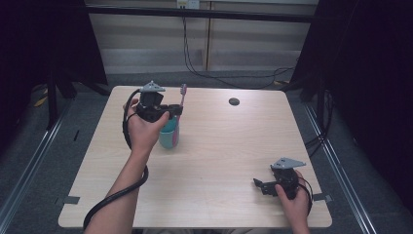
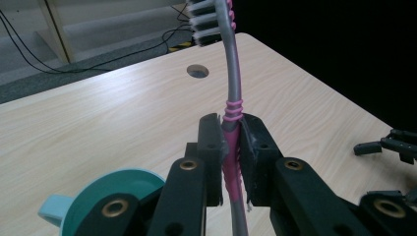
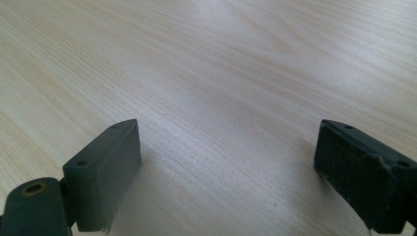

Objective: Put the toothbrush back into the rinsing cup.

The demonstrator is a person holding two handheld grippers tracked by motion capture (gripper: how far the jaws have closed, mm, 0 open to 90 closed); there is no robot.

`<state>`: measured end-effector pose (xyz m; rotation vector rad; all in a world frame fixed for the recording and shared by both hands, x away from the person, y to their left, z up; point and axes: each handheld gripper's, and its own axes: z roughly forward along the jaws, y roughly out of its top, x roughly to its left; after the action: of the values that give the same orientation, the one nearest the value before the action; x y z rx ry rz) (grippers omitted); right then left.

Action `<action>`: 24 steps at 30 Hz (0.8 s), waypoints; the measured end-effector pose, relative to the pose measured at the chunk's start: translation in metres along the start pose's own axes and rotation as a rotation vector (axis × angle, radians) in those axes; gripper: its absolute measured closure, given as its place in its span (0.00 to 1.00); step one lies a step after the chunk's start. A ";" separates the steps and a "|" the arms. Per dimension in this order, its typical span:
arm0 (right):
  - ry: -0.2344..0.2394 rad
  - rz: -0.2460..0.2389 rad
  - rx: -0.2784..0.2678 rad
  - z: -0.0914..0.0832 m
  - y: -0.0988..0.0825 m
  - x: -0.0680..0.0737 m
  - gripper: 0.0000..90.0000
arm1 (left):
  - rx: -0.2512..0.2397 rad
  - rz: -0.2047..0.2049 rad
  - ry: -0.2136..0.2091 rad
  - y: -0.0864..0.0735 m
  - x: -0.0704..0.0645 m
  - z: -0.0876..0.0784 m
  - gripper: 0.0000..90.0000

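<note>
High view puts the left gripper (image 1: pixel 171 110) toward the far left of the table (image 1: pixel 229 146), directly above a teal cup (image 1: pixel 169 137) that stands upright there. Its jaws are pressed together on the pink grip of a toothbrush (image 1: pixel 182 97), which stands nearly upright with the bristles on top. In the left gripper view the same gripper (image 2: pixel 231 147) pinches the toothbrush (image 2: pixel 232 88) on its ribbed pink section, and the grey lower handle runs down past the jaws beside the rim of the cup (image 2: pixel 120 189); whether the end is inside the cup cannot be made out.

The toothbrush looks light, thin and a little springy, with smooth plastic above and below the grip, so the rubbery ribbed part is likely the safest place to pinch. The cup seems light enough to tip if bumped.

Further right, near the front edge, the right gripper (image 1: pixel 260 185) rests low with its jaws spread wide and nothing between them.
</note>
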<state>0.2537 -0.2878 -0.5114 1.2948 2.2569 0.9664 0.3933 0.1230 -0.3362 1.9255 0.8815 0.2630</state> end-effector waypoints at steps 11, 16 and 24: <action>0.000 -0.001 -0.001 0.000 0.000 0.000 0.11 | -0.031 -0.028 0.004 0.000 0.010 -0.003 0.90; 0.000 -0.001 -0.001 0.000 0.000 0.000 0.11 | -0.045 -0.037 0.012 -0.001 0.015 -0.005 0.90; 0.000 -0.001 -0.001 0.000 0.000 0.000 0.11 | -0.075 -0.052 0.022 0.002 0.022 -0.008 0.90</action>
<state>0.2537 -0.2878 -0.5114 1.2939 2.2565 0.9666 0.4057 0.1425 -0.3347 1.8314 0.9225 0.2834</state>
